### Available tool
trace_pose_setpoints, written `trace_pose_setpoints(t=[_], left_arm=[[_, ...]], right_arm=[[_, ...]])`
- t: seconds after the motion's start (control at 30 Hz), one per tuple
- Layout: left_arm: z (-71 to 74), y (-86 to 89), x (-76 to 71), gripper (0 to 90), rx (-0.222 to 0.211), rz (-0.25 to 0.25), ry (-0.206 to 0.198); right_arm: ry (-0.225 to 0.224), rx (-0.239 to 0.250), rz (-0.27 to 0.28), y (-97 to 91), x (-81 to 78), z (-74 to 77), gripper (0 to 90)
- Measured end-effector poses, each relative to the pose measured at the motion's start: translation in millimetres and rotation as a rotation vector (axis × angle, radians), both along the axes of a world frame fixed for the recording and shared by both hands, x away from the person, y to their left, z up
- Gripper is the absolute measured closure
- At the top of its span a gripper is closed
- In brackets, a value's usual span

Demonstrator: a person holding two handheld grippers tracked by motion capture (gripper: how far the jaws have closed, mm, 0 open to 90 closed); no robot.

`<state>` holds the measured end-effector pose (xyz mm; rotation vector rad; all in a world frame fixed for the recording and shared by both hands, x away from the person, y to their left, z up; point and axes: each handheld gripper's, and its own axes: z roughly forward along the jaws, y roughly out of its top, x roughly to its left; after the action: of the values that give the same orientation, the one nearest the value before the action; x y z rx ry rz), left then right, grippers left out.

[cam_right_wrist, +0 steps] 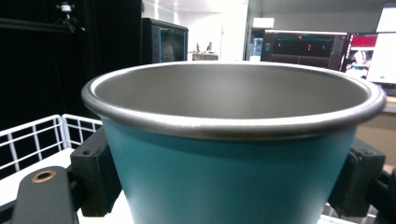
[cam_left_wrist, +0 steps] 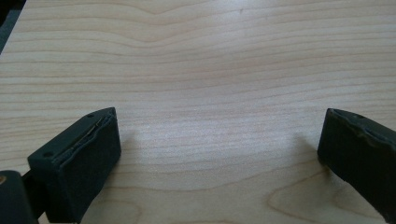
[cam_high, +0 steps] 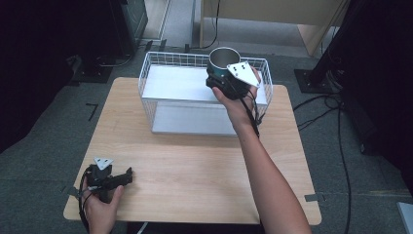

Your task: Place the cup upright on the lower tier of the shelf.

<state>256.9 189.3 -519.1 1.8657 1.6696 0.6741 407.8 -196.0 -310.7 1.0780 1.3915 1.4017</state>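
A teal metal cup with a silver rim (cam_high: 223,60) is upright, clamped between the jaws of the right hand-held gripper (cam_high: 225,81), raised over the white wire basket (cam_high: 160,66) at the far edge of the light wooden table (cam_high: 195,165). The left hand-held gripper (cam_high: 127,176) rests open and empty near the table's front-left corner.

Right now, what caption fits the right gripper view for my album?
A teal cup clamped upright between black jaws, above a white wire basket.
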Motion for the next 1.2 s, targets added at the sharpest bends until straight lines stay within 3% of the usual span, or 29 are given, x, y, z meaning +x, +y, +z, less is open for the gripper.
trace_pose_setpoints(t=[0.23,0.57,1.2], left_arm=[[0.0,0.0,0.0,0.0,0.0,0.0,0.0],[0.0,0.0,0.0,0.0,0.0,0.0,0.0],[0.0,0.0,0.0,0.0,0.0,-0.001,0.0]], right_arm=[[0.025,0.01,-0.014,1.6,17.3,-1.2,15.2],[0.072,0.021,-0.007,-2.4,29.0,-8.4,15.2],[0.094,-0.002,0.014,-5.9,28.6,-14.3,12.3]])
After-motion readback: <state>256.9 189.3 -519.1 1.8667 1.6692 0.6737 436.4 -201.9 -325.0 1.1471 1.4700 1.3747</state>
